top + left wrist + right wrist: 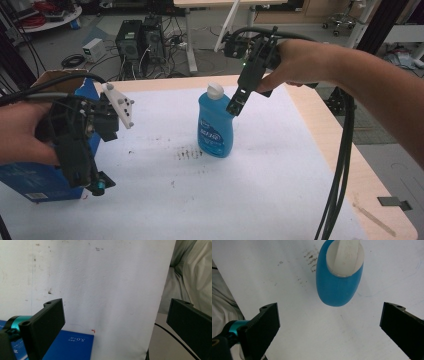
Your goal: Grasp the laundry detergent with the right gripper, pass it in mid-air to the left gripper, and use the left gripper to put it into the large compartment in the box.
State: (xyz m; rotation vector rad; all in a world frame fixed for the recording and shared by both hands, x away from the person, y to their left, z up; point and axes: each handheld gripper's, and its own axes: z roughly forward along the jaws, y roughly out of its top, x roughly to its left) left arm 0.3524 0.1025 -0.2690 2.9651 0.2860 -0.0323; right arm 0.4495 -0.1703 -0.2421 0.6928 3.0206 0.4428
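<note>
The blue bottle (215,123) stands upright near the middle of the white sheet (260,190) on the table, white cap (215,90) on top, dark smudges (190,153) just to its left. The right gripper (237,105) hangs just right of the bottle's shoulder, tilted down, jaws spread wide with nothing between them; from the right gripper view the bottle (339,282) sits ahead of the gap, not yet inside it. The left gripper (95,185) waits well off to the bottle's left, above a blue box (35,180), jaws apart and empty too. The danger, I'd say: a tall, narrow bottle. If one jaw clips that shoulder on the way in, it tips or skids. A grip too high could slip off the cap.
</note>
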